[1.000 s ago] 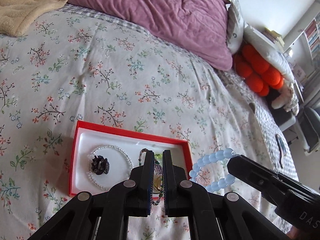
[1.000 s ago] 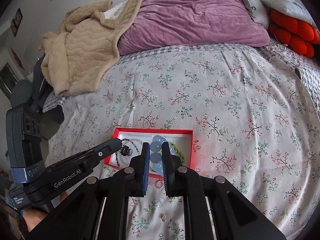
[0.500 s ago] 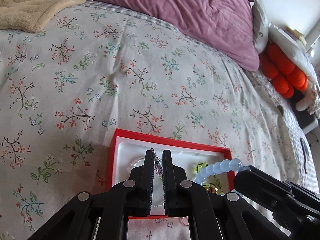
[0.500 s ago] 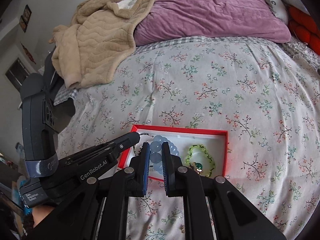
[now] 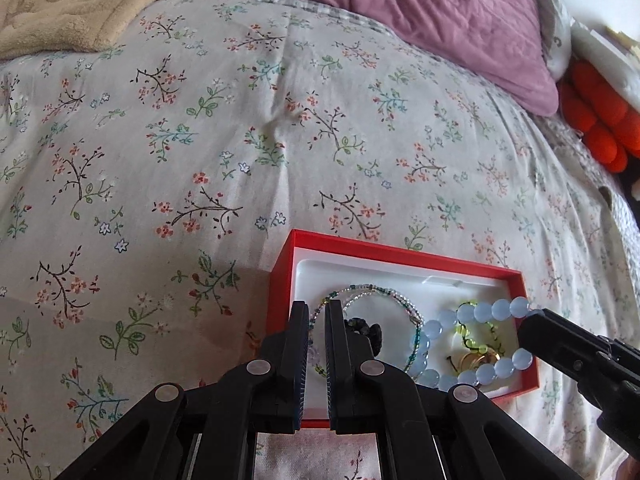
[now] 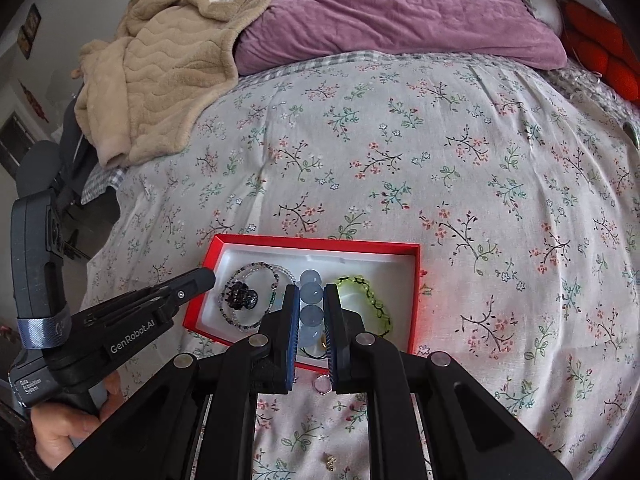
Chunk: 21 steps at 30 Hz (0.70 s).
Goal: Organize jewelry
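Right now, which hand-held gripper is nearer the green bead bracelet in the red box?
Right. The right hand-held gripper, shut on the blue bead bracelet, hangs just beside the green bead bracelet. The left hand-held gripper sits over the box's opposite end.

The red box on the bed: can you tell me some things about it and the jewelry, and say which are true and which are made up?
1. The red box sits on the flowery bedspread. True.
2. The right gripper grips the blue bead bracelet. True.
3. The box has no jewelry in it. False: a green bead bracelet and a dark charm lie inside.
4. The small ring lies inside the box. False: it lies on the bedspread, just outside.
5. The pillow is purple. True.
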Motion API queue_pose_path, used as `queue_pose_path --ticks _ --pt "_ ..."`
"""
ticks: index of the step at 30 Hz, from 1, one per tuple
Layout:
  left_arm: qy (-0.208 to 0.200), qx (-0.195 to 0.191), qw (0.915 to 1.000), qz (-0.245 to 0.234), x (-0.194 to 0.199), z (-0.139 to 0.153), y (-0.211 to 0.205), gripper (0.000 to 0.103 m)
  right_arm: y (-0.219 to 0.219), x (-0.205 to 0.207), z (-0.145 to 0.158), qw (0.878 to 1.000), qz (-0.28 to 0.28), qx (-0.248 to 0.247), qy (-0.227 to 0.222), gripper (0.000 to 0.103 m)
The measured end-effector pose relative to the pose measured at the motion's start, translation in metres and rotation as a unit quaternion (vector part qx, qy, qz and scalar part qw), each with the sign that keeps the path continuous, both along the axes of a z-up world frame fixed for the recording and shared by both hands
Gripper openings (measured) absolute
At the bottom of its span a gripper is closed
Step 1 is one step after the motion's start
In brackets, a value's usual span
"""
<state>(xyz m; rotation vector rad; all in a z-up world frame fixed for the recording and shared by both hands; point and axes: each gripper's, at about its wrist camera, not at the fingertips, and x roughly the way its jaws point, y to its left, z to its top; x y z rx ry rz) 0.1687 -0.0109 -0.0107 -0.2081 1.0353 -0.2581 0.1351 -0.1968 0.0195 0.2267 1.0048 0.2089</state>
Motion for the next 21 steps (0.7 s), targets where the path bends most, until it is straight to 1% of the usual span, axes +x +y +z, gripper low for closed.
queue_pose_path --ticks 5,7,8,9,10,12,13,15,16,18,19,21 --pt "-0.005 0.015 0.9998 -0.011 -0.004 0.004 -0.007 0.004 -0.011 0.0 -0.002 1.0 -0.011 -0.011 0.004 0.013" --pt "-0.005 0.02 0.9997 -0.017 -0.006 0.006 -0.008 0.015 -0.015 -0.002 -0.001 1.0 -0.015 -0.014 0.005 0.014" --pt "-0.005 0.021 0.9996 -0.019 -0.007 0.007 -0.008 0.026 -0.017 -0.003 0.0 1.0 -0.016 -0.014 0.007 0.016" --pt "-0.006 0.022 0.9995 -0.022 -0.008 0.009 -0.009 0.03 -0.02 -0.005 0.002 1.0 -0.018 -0.014 0.006 0.025" --pt "-0.007 0.024 0.9994 -0.024 -0.01 0.01 -0.009 0.031 -0.022 -0.008 0.004 1.0 -0.021 -0.016 0.004 0.038" --pt "-0.009 0.031 0.9991 -0.028 -0.014 0.014 -0.011 0.037 -0.028 -0.014 0.007 0.999 -0.028 -0.016 0.001 0.045" --pt "-0.011 0.033 0.999 -0.029 -0.016 0.016 -0.011 0.039 -0.03 -0.016 0.009 0.999 -0.03 -0.016 0.001 0.046" --pt "-0.015 0.035 0.9987 -0.033 -0.023 0.021 -0.012 0.049 -0.034 -0.021 0.012 0.999 -0.034 -0.02 0.003 0.046" --pt "-0.017 0.037 0.9986 -0.035 -0.026 0.023 -0.013 0.051 -0.036 -0.024 0.013 0.999 -0.037 -0.021 0.004 0.046" --pt "-0.019 0.042 0.9981 -0.039 -0.032 0.026 -0.014 0.06 -0.038 -0.029 0.014 0.999 -0.041 -0.024 0.01 0.046" --pt "-0.019 0.045 0.9979 -0.041 -0.035 0.027 -0.015 0.063 -0.039 -0.032 0.015 0.999 -0.043 -0.025 0.013 0.046" --pt "-0.018 0.053 0.9975 -0.043 -0.041 0.027 -0.015 0.071 -0.039 -0.037 0.015 0.998 -0.044 -0.031 0.018 0.048"
